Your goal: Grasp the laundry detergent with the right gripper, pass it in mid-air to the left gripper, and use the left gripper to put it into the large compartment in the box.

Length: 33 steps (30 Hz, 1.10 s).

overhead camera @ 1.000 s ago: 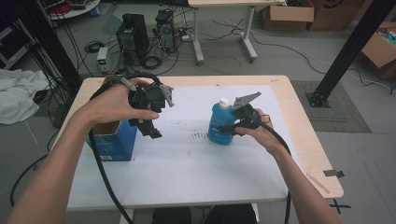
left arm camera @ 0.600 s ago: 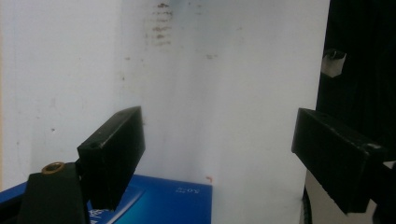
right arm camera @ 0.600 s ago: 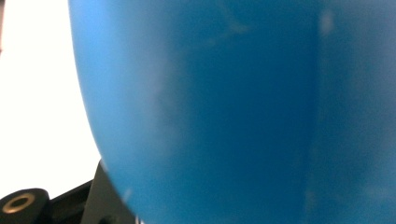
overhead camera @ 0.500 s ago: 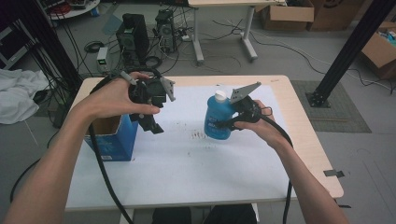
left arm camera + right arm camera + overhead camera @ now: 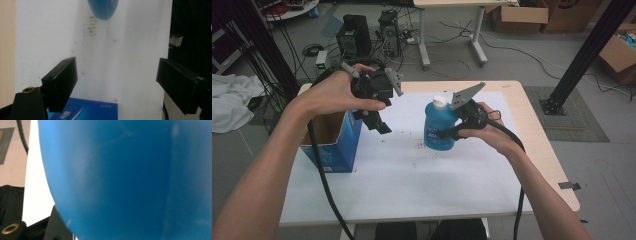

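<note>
Two grippers are working above the worktop (image 5: 492, 185) in the high view. The right gripper (image 5: 443, 134), at centre frame, is grasping a blue bottle (image 5: 438, 129) with a white cap (image 5: 440, 101) by its lower body. The bottle is standing upright and appears to be hanging clear of the white sheet (image 5: 412, 175) that covers the worktop. The left gripper (image 5: 382, 126) is hovering at upper left of centre with nothing between its jaws, just right of an open blue box (image 5: 334, 145) at the left of the frame. A dark smudge (image 5: 419, 146) is showing on the sheet between box and bottle.

In the left gripper view, the jaws are standing wide apart and released, with bare white sheet between them. The rounded bottom of the bottle (image 5: 103, 8) is showing at the top centre of the frame, and a corner of the blue box (image 5: 82, 110) along the bottom edge.

In the right gripper view, the bottle's blue wall (image 5: 125, 177) is sitting right against the lens, and the jaws are clenched on it.

Judgement: the bottle is looking like smooth, rigid plastic, moderately heavy if full, and liable to slip or swing under a light grip. The broad lower body is giving the jaws the best purchase; the cap and narrow neck are looking poorer places to hold. Whether the cap is sealed cannot be told.
</note>
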### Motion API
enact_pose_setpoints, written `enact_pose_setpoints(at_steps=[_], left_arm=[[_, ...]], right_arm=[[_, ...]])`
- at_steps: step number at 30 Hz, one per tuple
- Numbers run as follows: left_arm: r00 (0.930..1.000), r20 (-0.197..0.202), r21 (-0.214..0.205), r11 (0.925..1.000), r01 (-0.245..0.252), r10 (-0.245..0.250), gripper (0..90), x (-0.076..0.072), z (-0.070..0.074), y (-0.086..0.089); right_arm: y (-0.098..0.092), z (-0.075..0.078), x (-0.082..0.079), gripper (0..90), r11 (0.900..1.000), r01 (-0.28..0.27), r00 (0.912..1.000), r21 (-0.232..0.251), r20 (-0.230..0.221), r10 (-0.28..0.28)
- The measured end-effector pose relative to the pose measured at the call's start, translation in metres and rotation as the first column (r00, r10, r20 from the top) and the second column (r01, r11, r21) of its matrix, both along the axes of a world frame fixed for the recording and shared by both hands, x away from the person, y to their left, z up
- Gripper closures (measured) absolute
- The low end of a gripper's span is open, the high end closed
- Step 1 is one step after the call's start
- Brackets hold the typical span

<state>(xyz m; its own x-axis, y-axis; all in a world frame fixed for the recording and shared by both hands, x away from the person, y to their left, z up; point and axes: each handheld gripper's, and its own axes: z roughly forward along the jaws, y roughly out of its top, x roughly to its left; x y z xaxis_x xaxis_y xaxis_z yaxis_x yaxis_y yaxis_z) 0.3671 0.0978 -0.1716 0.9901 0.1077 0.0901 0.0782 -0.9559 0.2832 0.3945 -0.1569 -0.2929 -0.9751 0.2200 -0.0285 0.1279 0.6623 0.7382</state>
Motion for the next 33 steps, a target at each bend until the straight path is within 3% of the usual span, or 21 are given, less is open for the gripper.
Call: enact_pose_setpoints(at_steps=[20, 33], left_arm=[[0.9990, -0.007, -0.057, 0.9975, 0.043, -0.043, 17.7, 0.007, 0.011, -0.020], [0.9945, -0.037, -0.077, 0.9925, 0.095, -0.098, 17.7, 0.006, -0.002, -0.038]], right_arm=[[0.020, 0.003, -0.017, 45.2, 0.9971, -0.071, 0.9973, -0.027, 0.018, 0.071], [0.032, 0.002, -0.025, 45.1, 0.9927, -0.120, 0.9928, -0.012, 0.003, 0.120]])
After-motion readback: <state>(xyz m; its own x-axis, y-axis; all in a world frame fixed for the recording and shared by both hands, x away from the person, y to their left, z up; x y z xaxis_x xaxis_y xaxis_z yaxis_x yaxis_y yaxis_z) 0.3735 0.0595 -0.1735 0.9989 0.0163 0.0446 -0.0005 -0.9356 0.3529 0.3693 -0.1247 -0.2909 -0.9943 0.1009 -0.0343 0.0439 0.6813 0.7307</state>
